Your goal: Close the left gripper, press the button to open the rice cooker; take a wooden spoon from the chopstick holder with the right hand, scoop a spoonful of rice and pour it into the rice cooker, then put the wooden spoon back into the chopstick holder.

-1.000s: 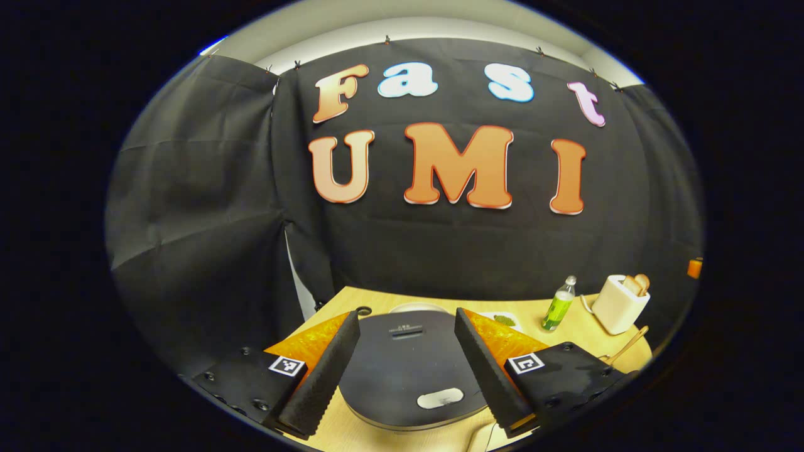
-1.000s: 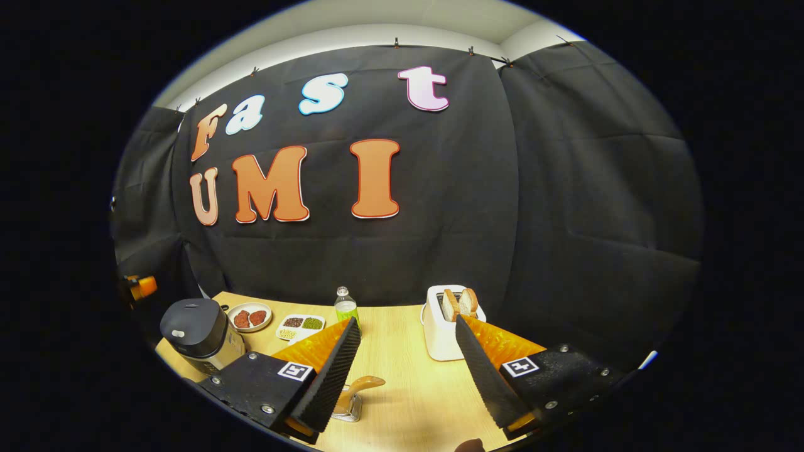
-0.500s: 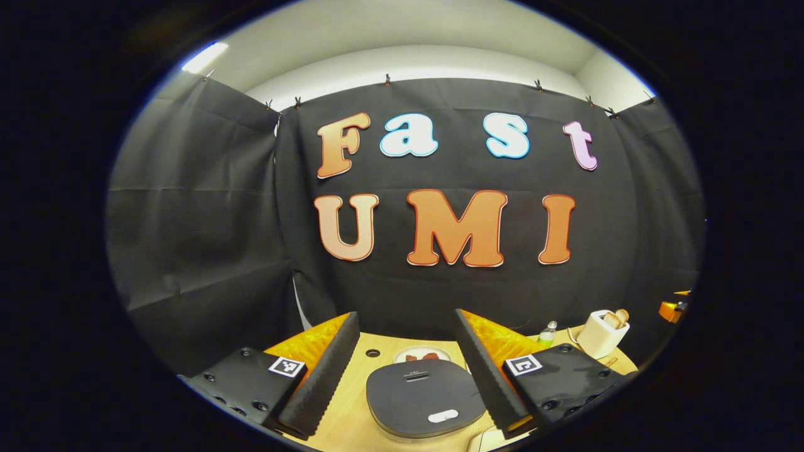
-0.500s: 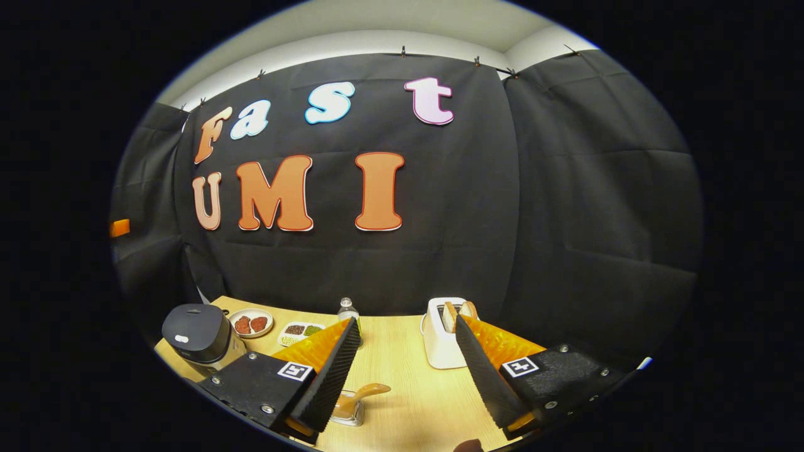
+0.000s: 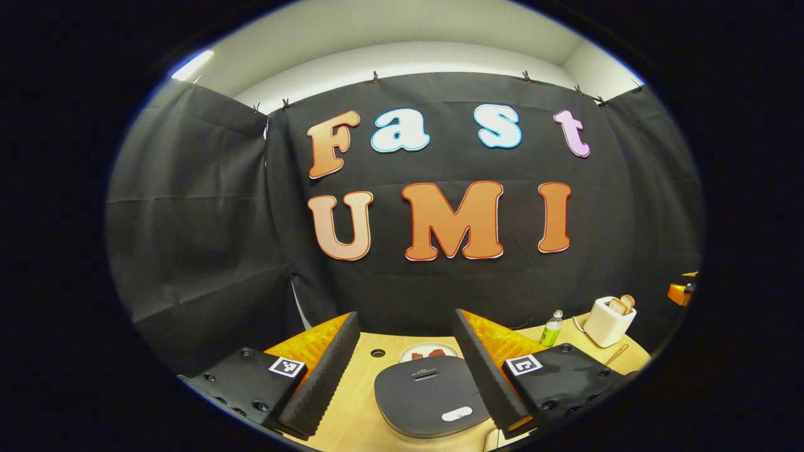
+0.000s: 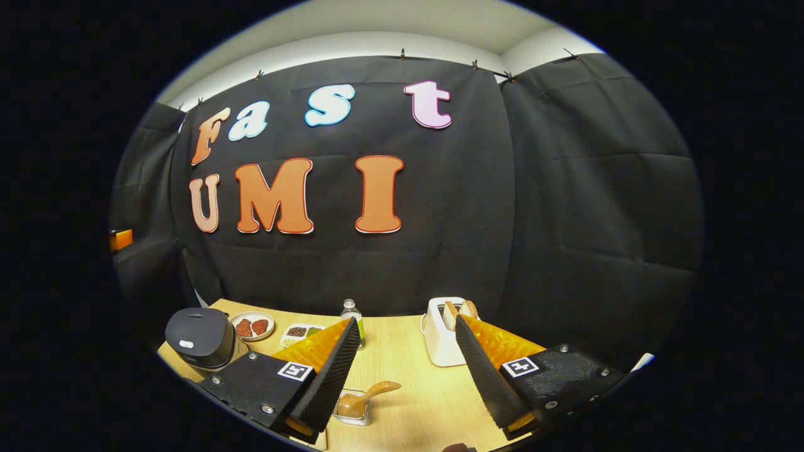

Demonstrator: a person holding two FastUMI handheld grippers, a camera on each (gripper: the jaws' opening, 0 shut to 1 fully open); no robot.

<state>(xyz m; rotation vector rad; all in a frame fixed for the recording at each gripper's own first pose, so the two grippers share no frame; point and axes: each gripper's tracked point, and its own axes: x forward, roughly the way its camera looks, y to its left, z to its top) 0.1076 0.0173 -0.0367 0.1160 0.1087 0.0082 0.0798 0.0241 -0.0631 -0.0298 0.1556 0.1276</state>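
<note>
The left hand-held gripper [image 5: 405,370], wide open and empty, is hovering higher above the closed rice cooker [image 5: 430,395] than before, its button [image 5: 456,414] unpressed.

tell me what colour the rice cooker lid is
Dark grey, almost black, with a small pale button near its front edge. The rice cooker lid shows best in the left gripper view.

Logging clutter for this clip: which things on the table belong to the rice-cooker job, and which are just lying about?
Job:
rice cooker, lid shut
its button
wooden spoon in its holder
left gripper, open
right gripper, open

Lying about:
toaster
bottle
meat plate
divided dish
</note>
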